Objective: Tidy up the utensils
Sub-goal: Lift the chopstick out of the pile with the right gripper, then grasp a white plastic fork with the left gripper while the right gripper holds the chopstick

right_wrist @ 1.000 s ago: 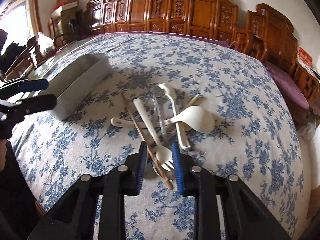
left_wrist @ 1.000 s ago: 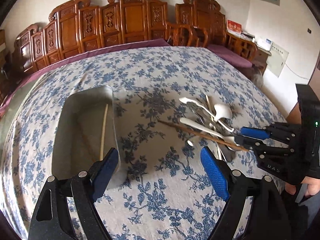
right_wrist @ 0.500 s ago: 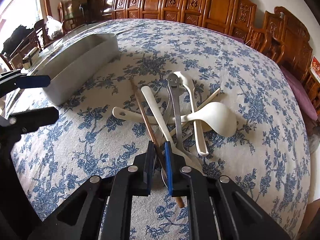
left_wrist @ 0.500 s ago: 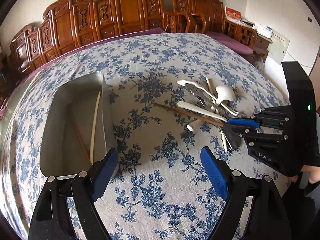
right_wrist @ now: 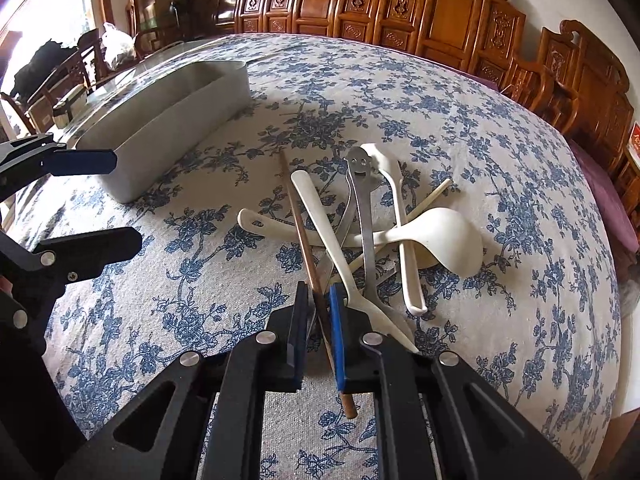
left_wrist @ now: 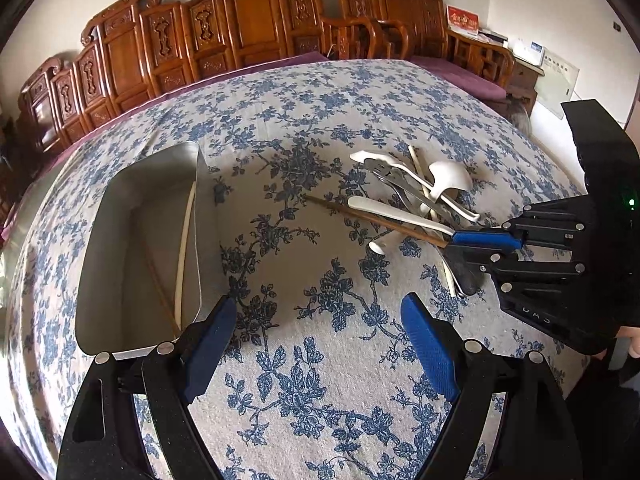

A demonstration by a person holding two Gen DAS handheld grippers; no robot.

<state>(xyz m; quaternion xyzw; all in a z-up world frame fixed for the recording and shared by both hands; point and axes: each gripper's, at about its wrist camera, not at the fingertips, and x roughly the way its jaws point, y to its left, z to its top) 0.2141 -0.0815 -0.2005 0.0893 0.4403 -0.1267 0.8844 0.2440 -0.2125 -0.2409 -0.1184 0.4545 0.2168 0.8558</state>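
Observation:
A pile of utensils lies on the floral tablecloth: white plastic spoons [right_wrist: 436, 236], a metal fork [right_wrist: 362, 216] with a smiley handle, and a brown chopstick [right_wrist: 300, 220]. My right gripper [right_wrist: 318, 312] is shut on the brown chopstick near its lower end; it also shows in the left wrist view [left_wrist: 460, 242], with the chopstick [left_wrist: 372, 218] sticking out to the left. A grey metal tray [left_wrist: 140, 248] holds a pale chopstick [left_wrist: 185, 248] and a brown one. My left gripper [left_wrist: 320, 344] is open and empty, just right of the tray's near end.
Carved wooden chairs [left_wrist: 248, 32] ring the far side of the round table. The tray [right_wrist: 172, 112] sits to the left of the pile in the right wrist view, with the left gripper's fingers [right_wrist: 80, 162] in front of it.
My right gripper has closed from partly open onto the brown chopstick. The left gripper has lifted and pulled back a little, staying open.

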